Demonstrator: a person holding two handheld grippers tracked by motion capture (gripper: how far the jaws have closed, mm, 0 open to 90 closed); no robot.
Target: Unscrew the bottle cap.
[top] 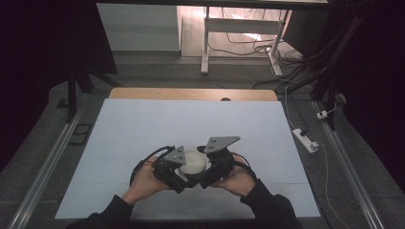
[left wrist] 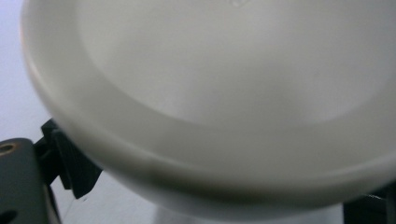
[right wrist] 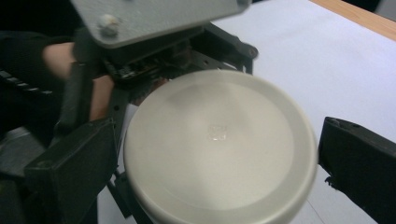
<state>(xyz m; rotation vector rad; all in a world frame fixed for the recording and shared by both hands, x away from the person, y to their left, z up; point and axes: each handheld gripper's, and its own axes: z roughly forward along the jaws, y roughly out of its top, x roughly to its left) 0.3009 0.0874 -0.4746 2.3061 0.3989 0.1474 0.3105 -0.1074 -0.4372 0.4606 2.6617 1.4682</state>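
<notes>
Both tongs are meeting at the white lid [top: 193, 161]: left tongs [top: 177, 168] seemingly clamping it steady, right tongs [right wrist: 219, 154] standing apart around it.

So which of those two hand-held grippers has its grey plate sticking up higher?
The right hand-held gripper: its grey plate stands higher and larger than the left hand-held gripper's, across the white lid.

Dark room; grey carpet floor [top: 157, 71], a white desk frame [top: 206, 43] beyond, tangled cables [top: 248, 47], lit patch behind.
</notes>
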